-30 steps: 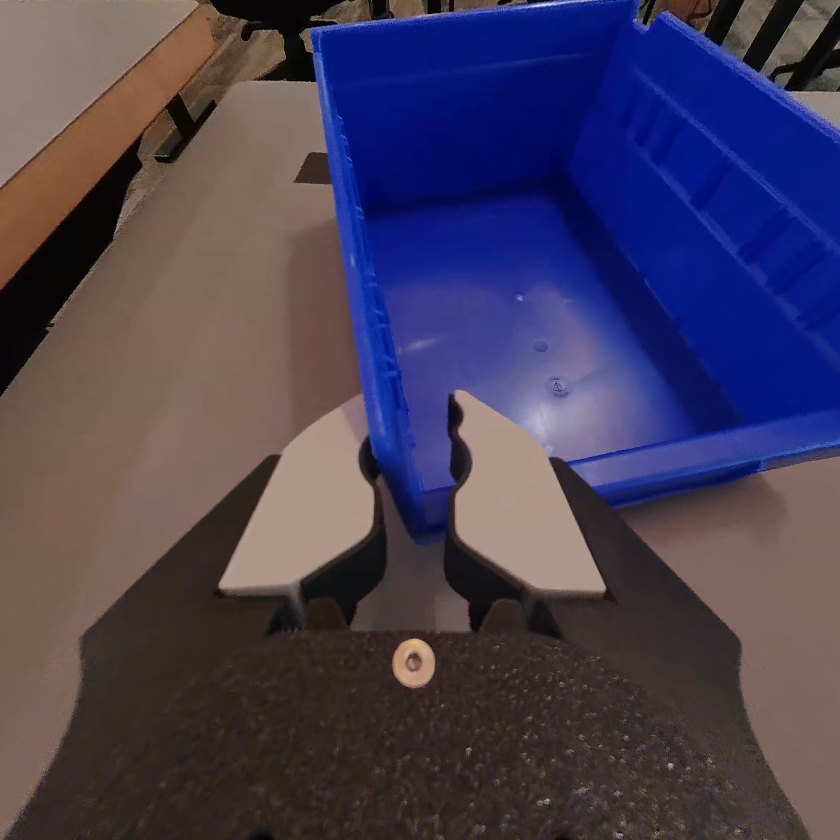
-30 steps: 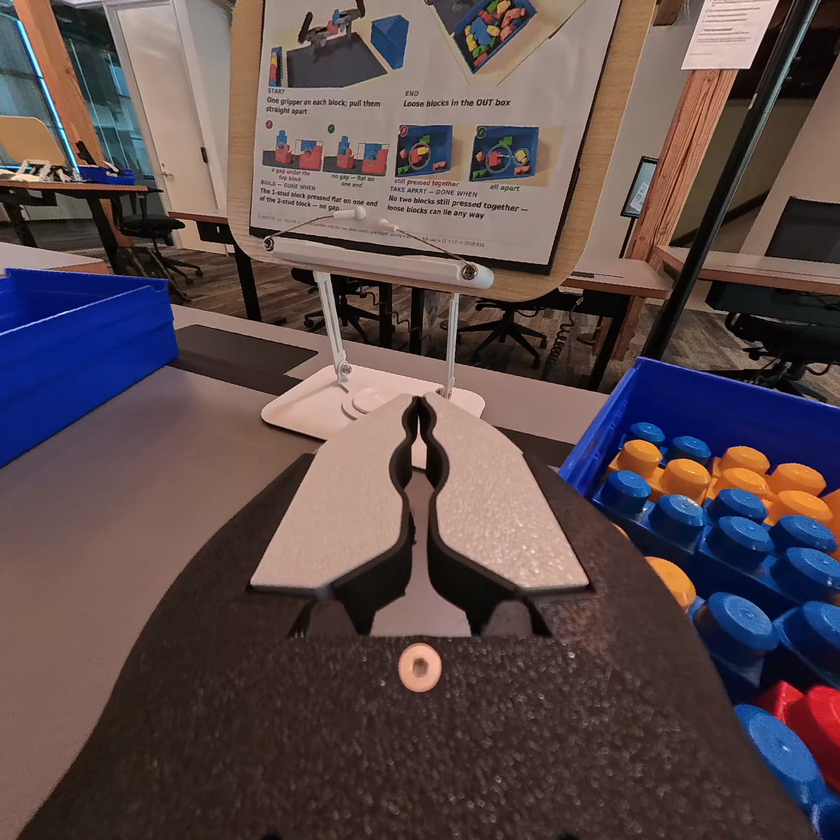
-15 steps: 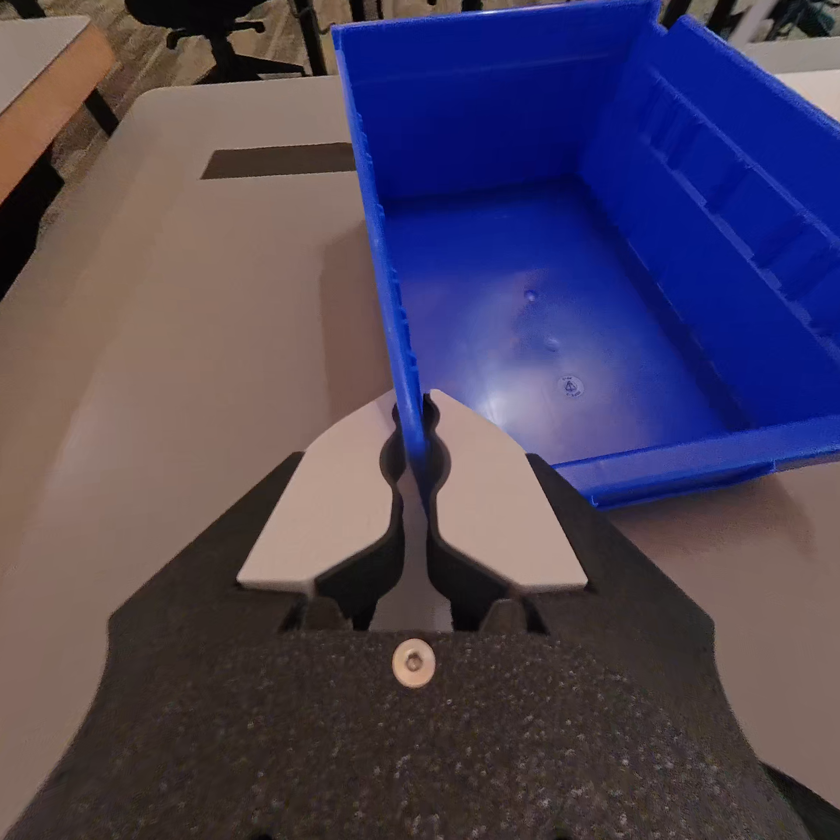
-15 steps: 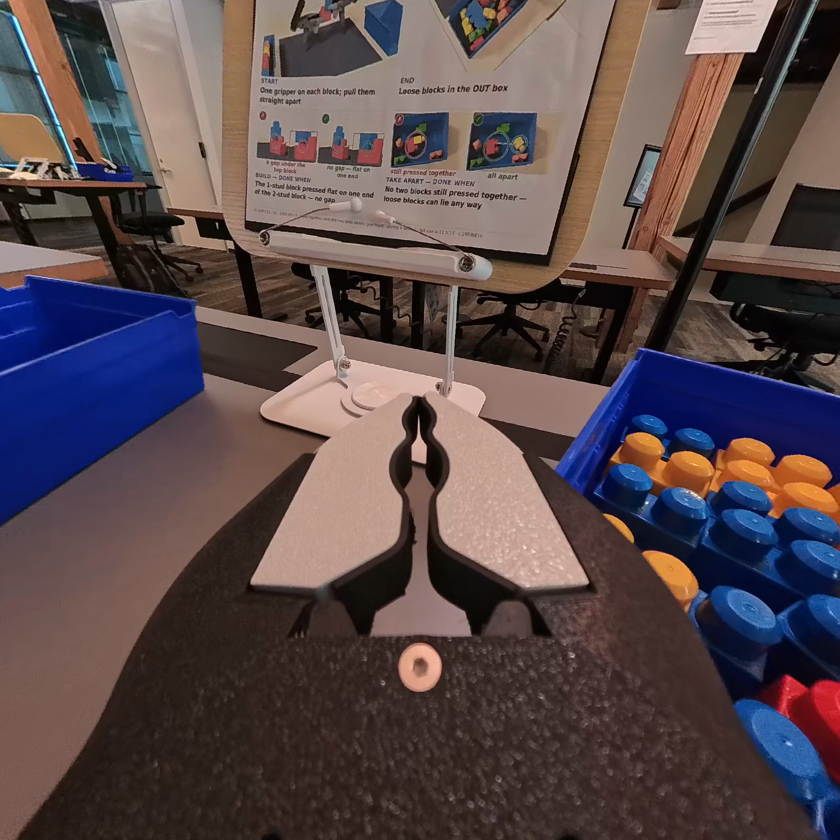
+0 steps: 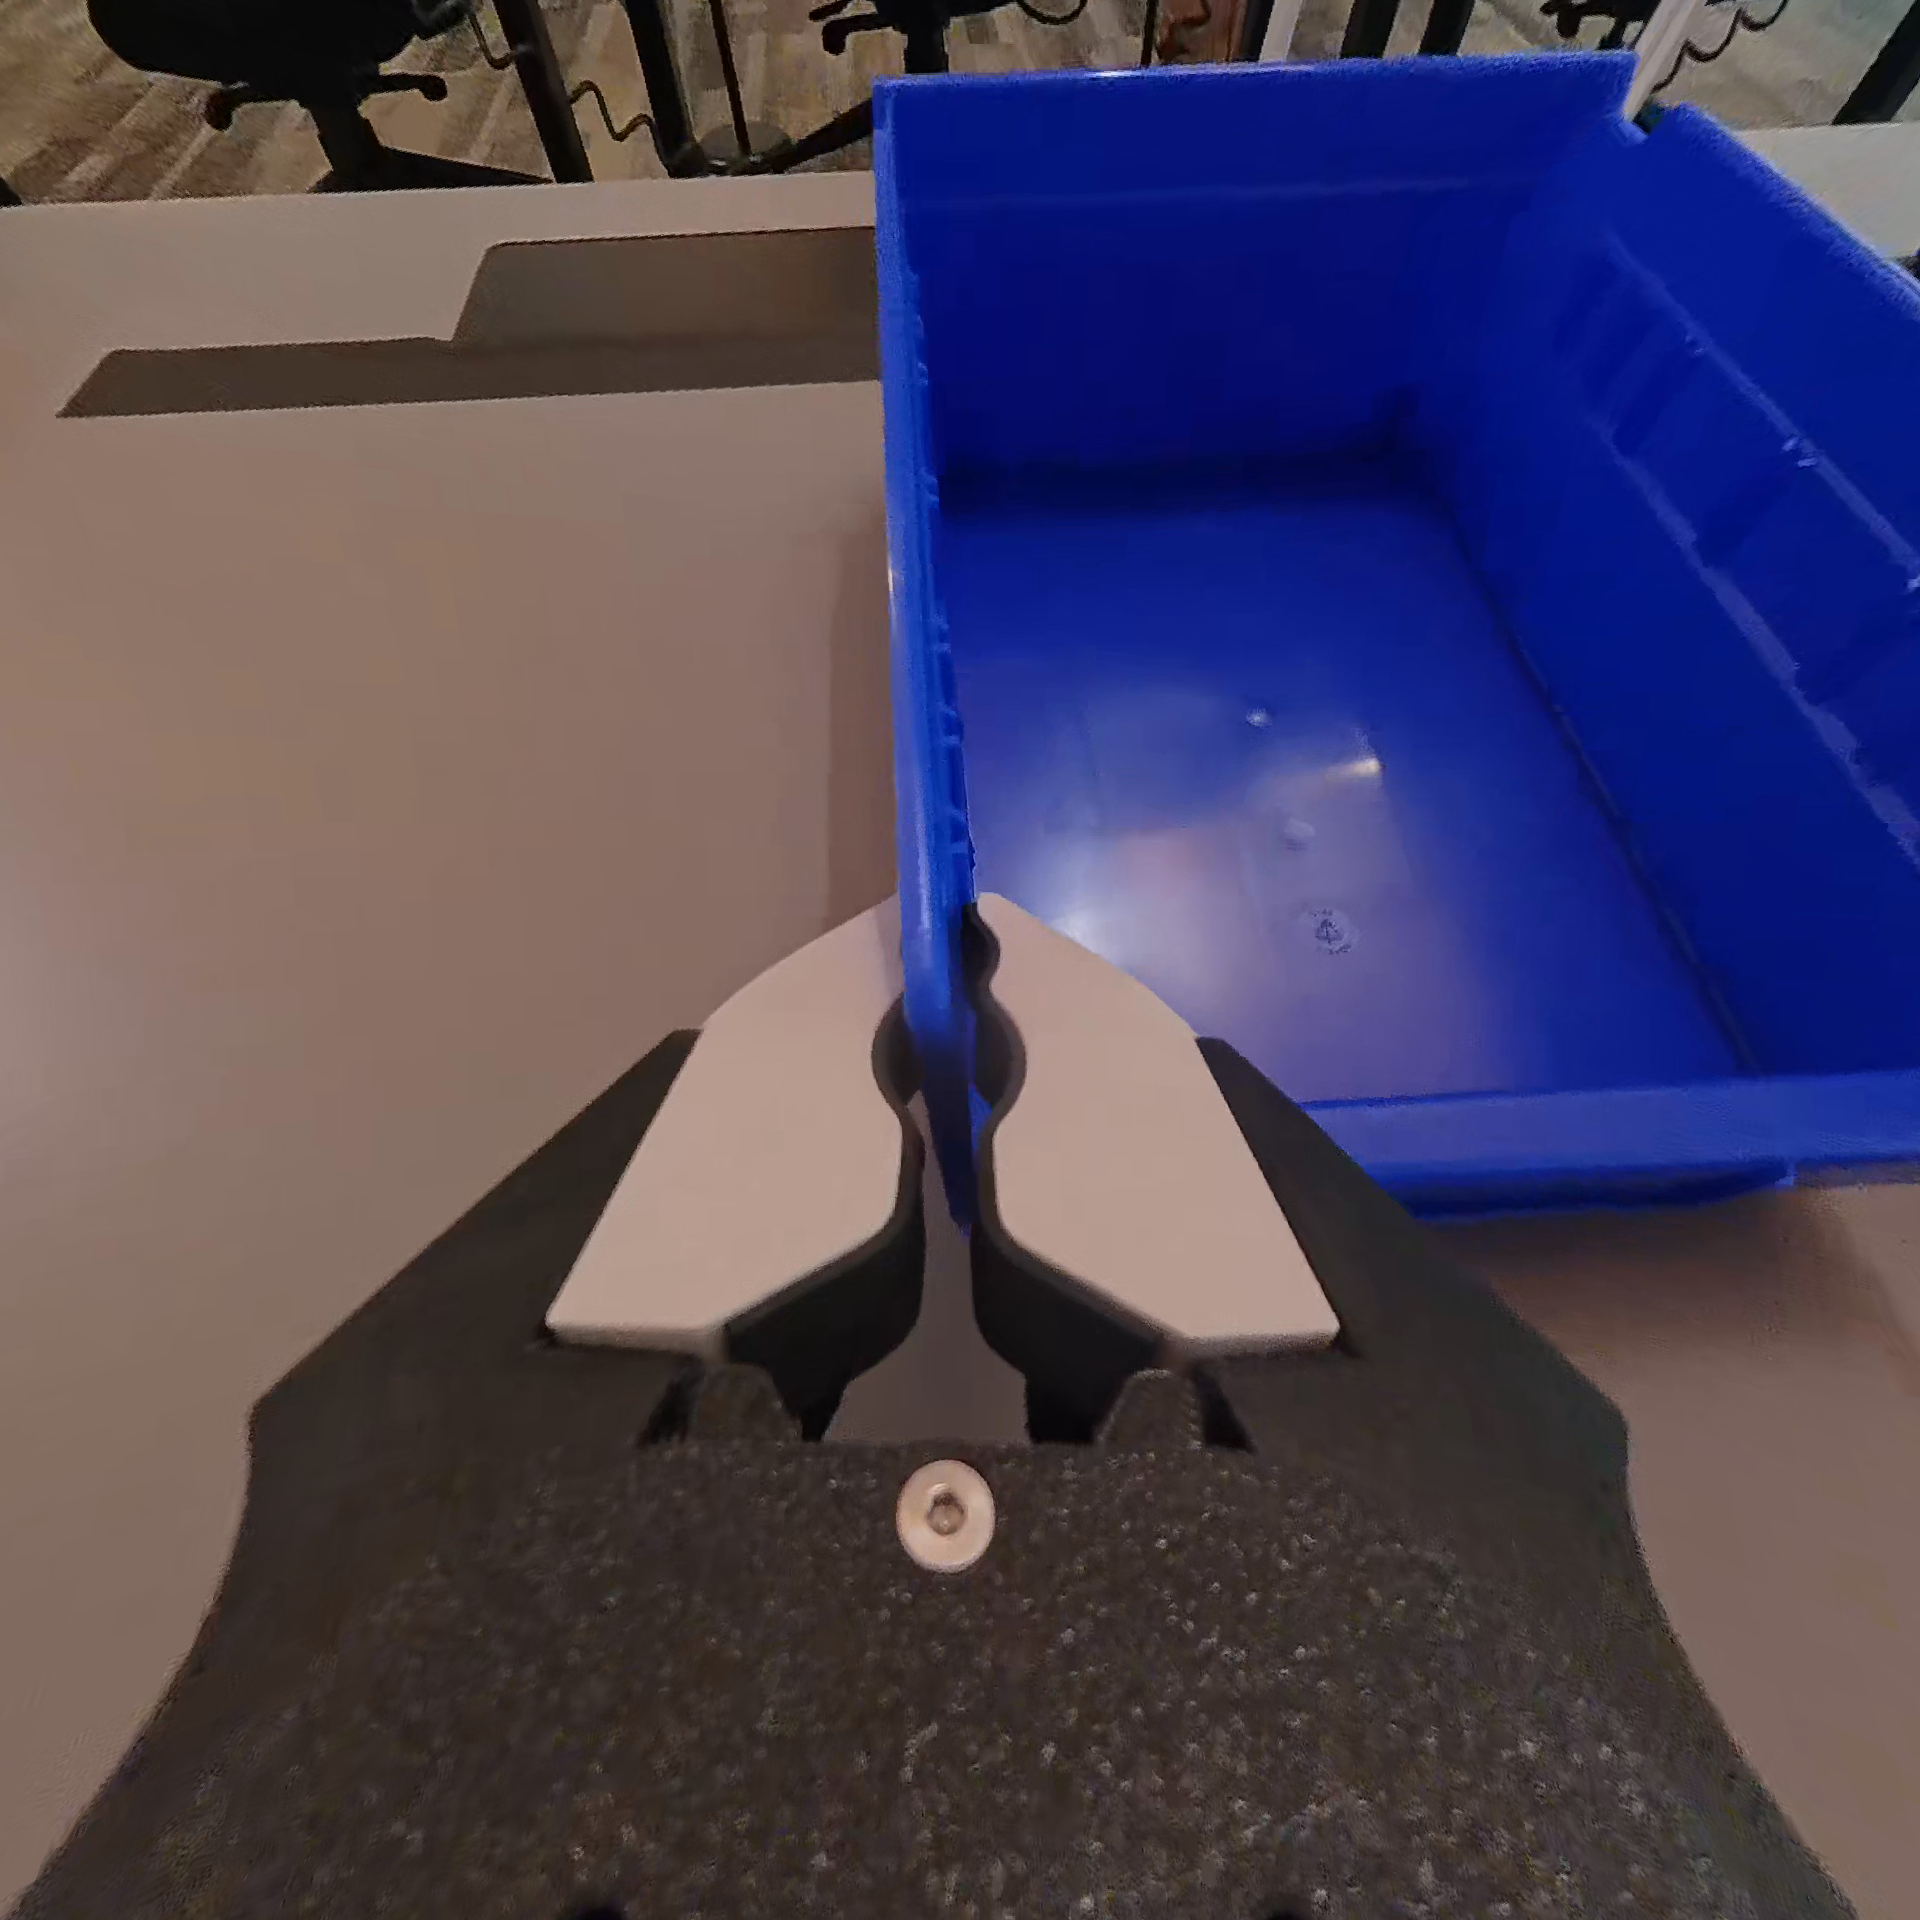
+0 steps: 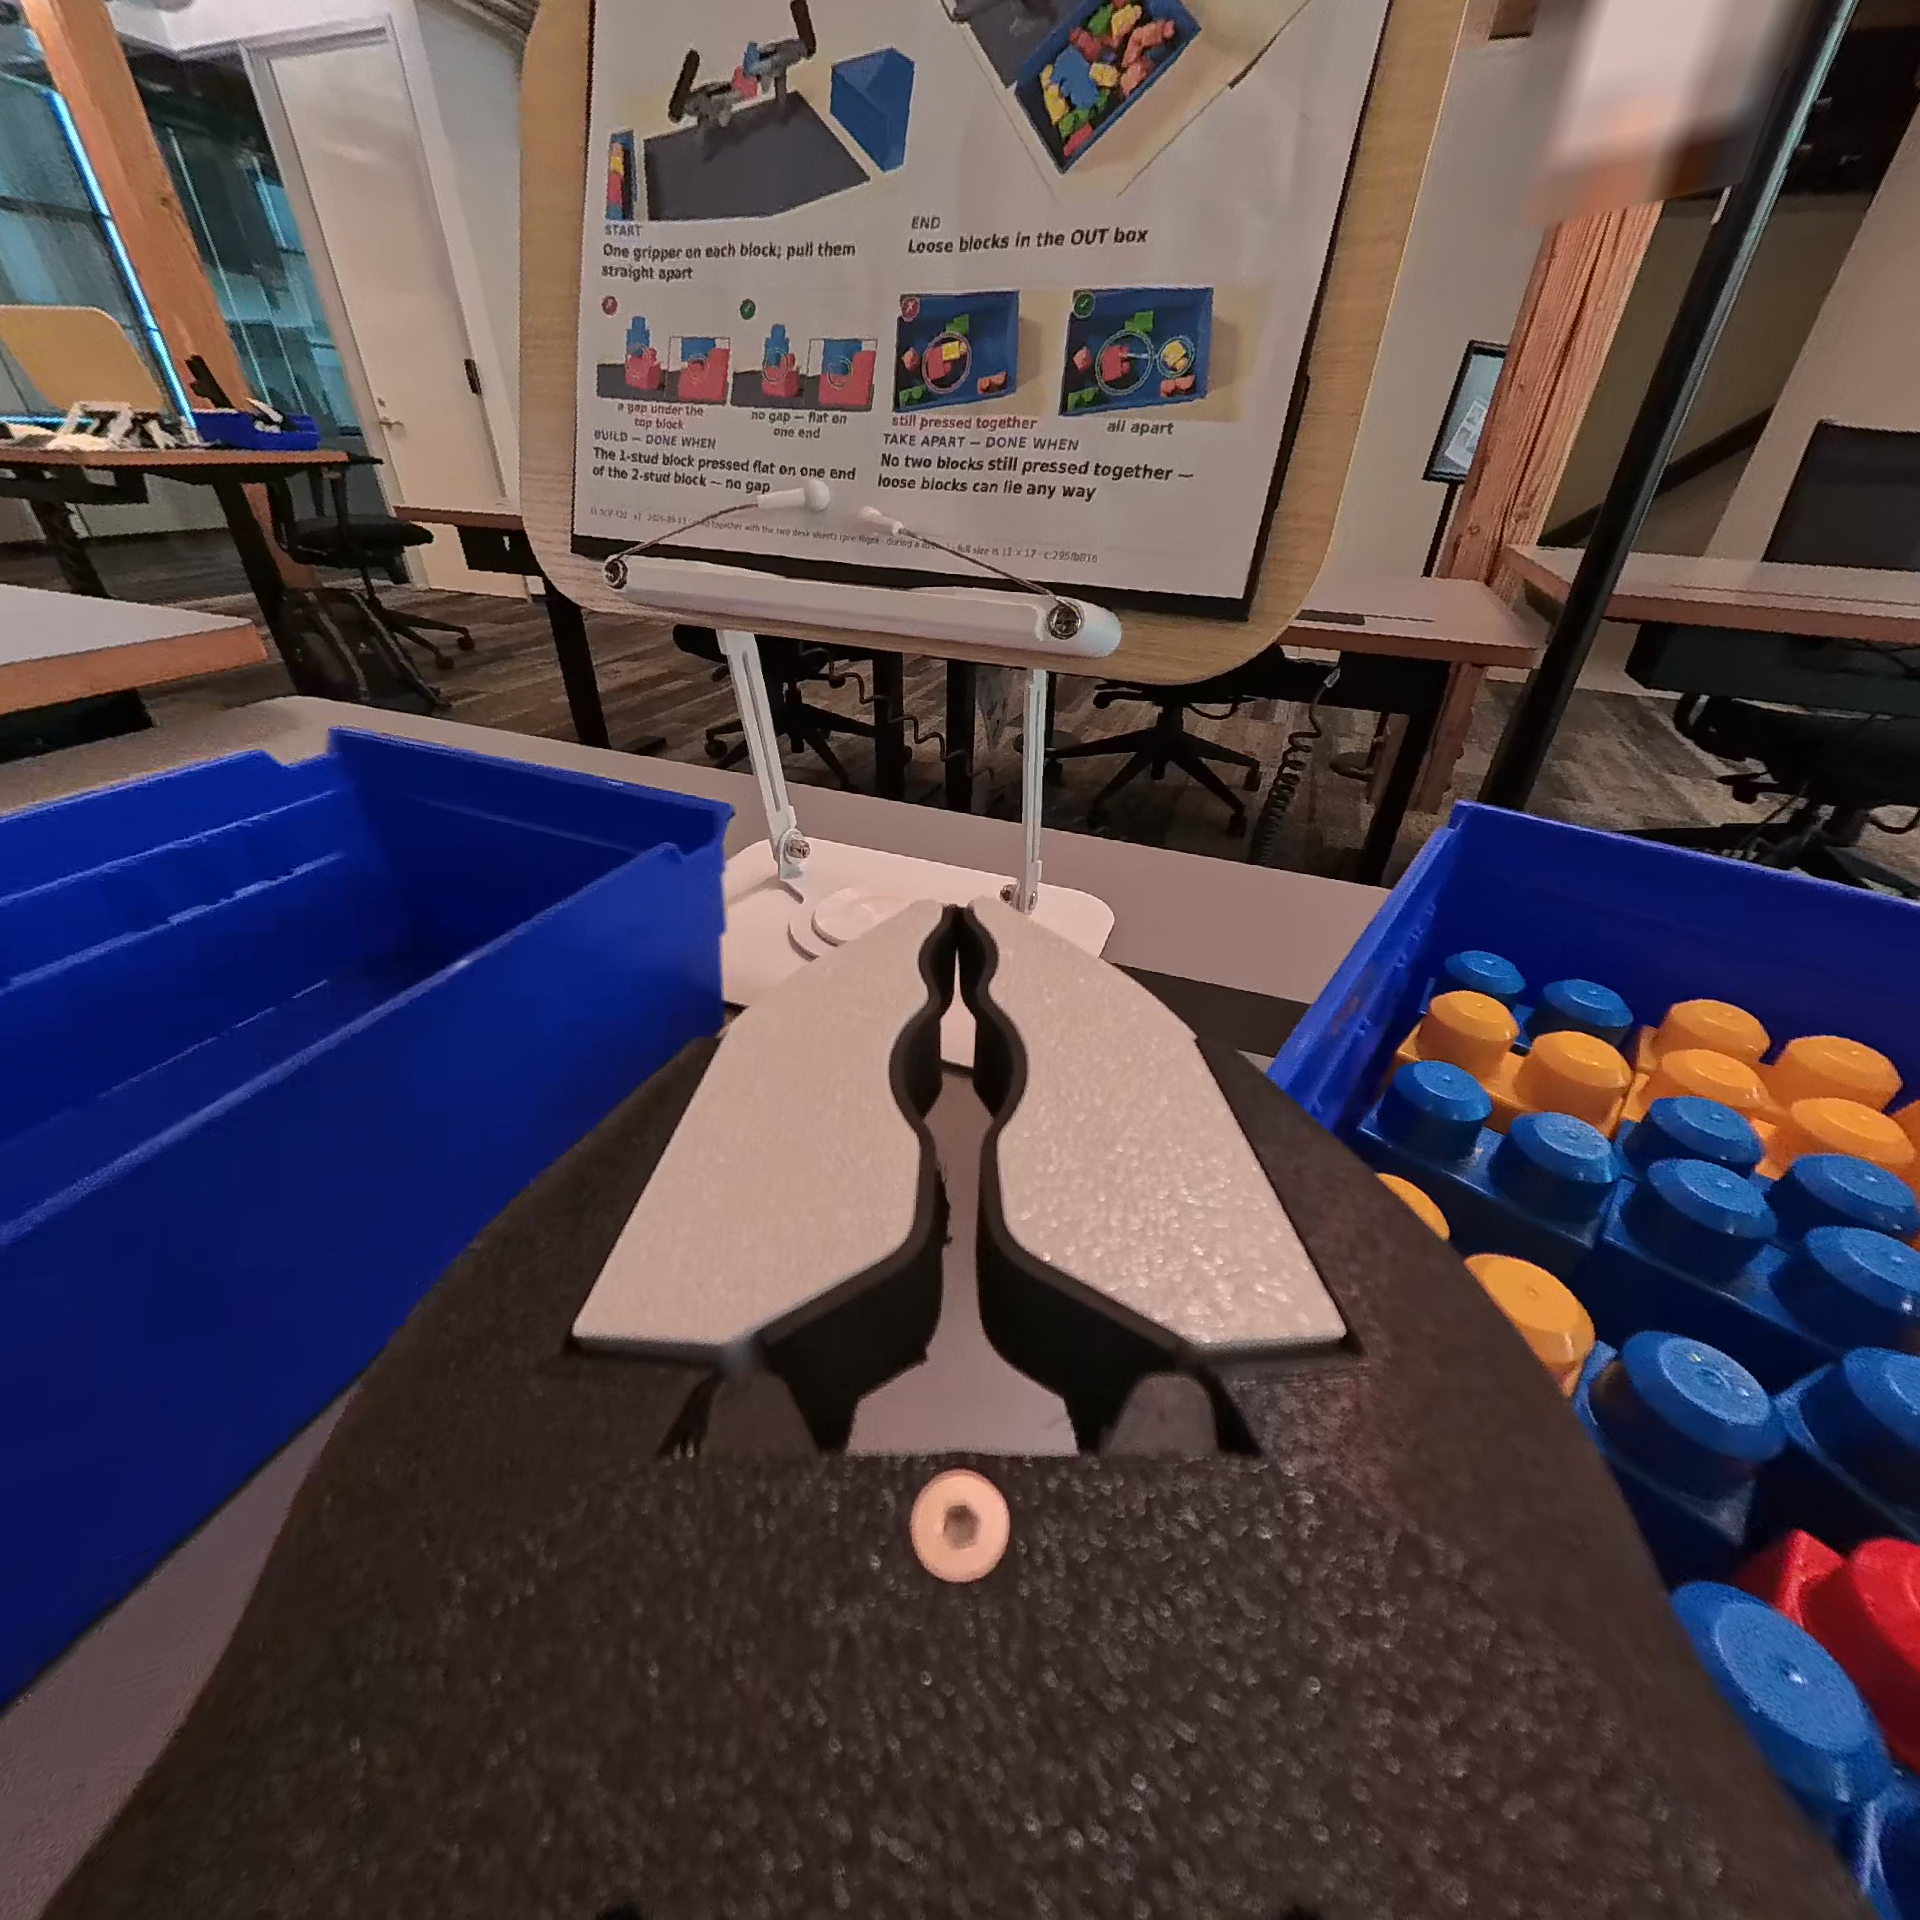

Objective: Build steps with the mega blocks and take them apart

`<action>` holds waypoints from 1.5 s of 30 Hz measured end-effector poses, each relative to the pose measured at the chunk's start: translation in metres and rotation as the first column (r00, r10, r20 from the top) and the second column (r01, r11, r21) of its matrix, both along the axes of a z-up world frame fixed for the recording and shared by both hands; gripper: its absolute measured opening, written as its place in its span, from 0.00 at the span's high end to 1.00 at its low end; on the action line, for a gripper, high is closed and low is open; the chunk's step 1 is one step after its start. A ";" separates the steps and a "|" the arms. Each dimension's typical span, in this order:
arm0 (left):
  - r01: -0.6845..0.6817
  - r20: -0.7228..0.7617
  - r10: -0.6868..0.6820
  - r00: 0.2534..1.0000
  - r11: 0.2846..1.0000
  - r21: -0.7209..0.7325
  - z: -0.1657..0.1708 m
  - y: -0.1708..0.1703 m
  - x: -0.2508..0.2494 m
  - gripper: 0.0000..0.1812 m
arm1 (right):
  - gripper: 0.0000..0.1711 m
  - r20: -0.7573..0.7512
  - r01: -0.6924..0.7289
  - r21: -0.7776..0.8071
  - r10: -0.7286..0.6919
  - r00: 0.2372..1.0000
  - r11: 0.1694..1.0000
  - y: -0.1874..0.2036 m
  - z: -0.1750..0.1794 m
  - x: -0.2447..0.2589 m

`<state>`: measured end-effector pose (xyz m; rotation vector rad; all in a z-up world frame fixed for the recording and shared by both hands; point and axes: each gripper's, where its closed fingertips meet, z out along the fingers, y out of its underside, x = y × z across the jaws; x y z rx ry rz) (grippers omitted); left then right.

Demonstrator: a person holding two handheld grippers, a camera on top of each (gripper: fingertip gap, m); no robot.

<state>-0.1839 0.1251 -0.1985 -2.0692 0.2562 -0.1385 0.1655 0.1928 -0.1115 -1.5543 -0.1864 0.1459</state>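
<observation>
The left gripper point(image 5: 940, 920) is clamping the near-left wall of the empty blue bin point(image 5: 1195, 312) sitting on the worktop point(image 5: 416, 727); only the right wrist view is showing the right gripper point(image 6: 958, 914), fingers pressed together holding nothing, and the mega blocks point(image 6: 1662, 1174) lying in a second blue bin point(image 6: 1558, 894) toward the worktop's right edge

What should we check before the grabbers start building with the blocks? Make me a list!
1. Left gripper free to pick blocks: not ok, it is shut on the empty blue bin wall.
2. Empty bin has room: ok.
3. Right gripper holding nothing: ok, but shut.
4. Blocks close by: ok, the bin of blocks sits right of it.
5. Table space for building: ok.
6. Blocks pressed together: cannot tell.
</observation>
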 end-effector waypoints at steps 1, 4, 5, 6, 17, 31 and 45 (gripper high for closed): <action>-0.002 -0.001 0.002 1.000 1.000 0.000 -0.001 0.002 0.005 0.99 | 1.00 0.002 -0.002 -0.001 0.002 1.000 1.000 0.000 0.000 -0.001; 0.006 0.009 -0.006 1.000 1.000 0.006 -0.002 0.007 0.020 0.99 | 1.00 0.007 -0.005 -0.005 0.005 1.000 1.000 0.000 -0.001 -0.002; 0.009 0.009 -0.009 1.000 1.000 0.010 -0.002 0.008 0.024 0.99 | 1.00 0.006 -0.005 -0.006 0.005 1.000 1.000 0.001 -0.002 -0.002; 0.013 0.005 -0.013 1.000 1.000 0.012 -0.002 0.008 0.027 0.99 | 1.00 0.005 -0.005 -0.006 0.005 1.000 1.000 0.001 -0.002 -0.002; 0.142 0.022 -0.143 0.989 0.989 0.052 0.007 -0.001 0.046 0.80 | 0.98 0.057 0.169 0.022 -0.170 0.984 0.985 -0.016 0.050 0.051; 0.145 -0.001 -0.148 0.989 0.965 0.218 0.050 -0.009 0.038 0.76 | 0.62 -0.027 0.433 -0.444 -0.495 0.869 0.784 -0.091 -0.065 0.249; 0.233 -0.044 -0.230 0.972 0.938 0.255 0.063 -0.025 0.058 0.79 | 0.97 0.038 0.426 -0.501 -0.472 0.881 0.753 -0.106 -0.084 0.232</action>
